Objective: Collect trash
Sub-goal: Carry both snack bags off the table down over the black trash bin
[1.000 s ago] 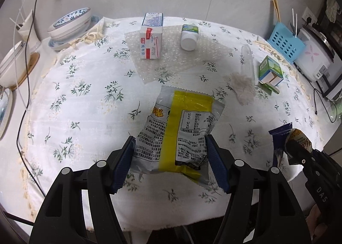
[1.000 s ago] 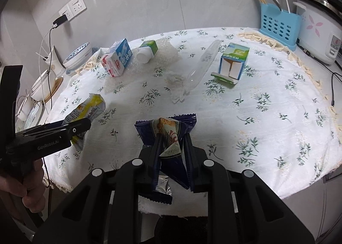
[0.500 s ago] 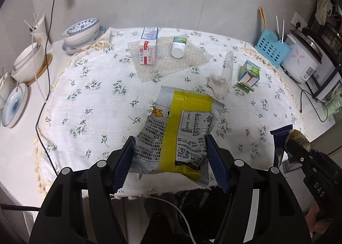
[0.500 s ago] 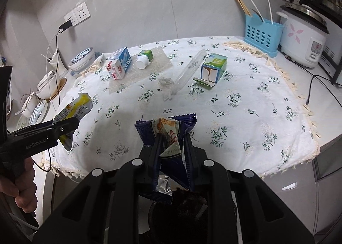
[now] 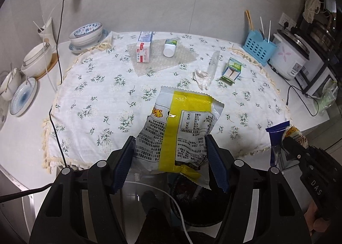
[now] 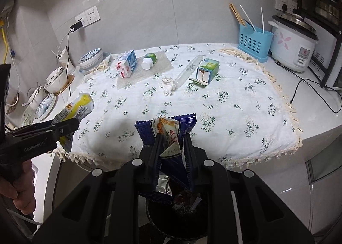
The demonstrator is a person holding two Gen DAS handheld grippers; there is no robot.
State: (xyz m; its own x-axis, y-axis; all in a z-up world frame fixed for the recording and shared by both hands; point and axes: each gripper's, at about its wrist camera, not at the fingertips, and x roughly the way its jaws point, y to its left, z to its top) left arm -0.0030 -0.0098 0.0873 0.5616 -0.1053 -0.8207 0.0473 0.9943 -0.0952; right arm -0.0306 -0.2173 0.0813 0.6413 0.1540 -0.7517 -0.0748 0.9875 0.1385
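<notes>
Wrappers, both of them, are off the table and hanging out past its near edge, over a dark bin [image 6: 181, 212] on the floor. The left gripper [image 5: 171, 158] is clamped across the lower half of the yellow bag [image 5: 181, 128], a blue pad on each side. The right gripper [image 6: 172, 154] is squeezed almost together on the blue wrapper [image 6: 164, 130], which crumples up between the fingers.

Both look like thin foil-plastic packets: light, limp, a bit slick. The yellow bag bulges slightly, so it may hold air or crumbs; I'd judge a side pinch low down, as it has now, keeps it from sliding. The blue wrapper is flat and torn, best bunched in the middle.

Left on the cloth [image 5: 96, 103], seen from the left wrist: a milk carton [image 5: 144, 50] at about 11 o'clock, a white bottle [image 5: 170, 47] at 12 lying on bubble wrap [image 5: 181, 60], and at 1 o'clock a crumpled tissue [image 5: 202, 76], a clear tube [image 5: 213, 64] and an open green box [image 5: 232, 71]. The cartons should be stiff enough for a grip across the sides, the tissue soft, and the tube likely to roll or slip unless it is taken mid-length.
</notes>
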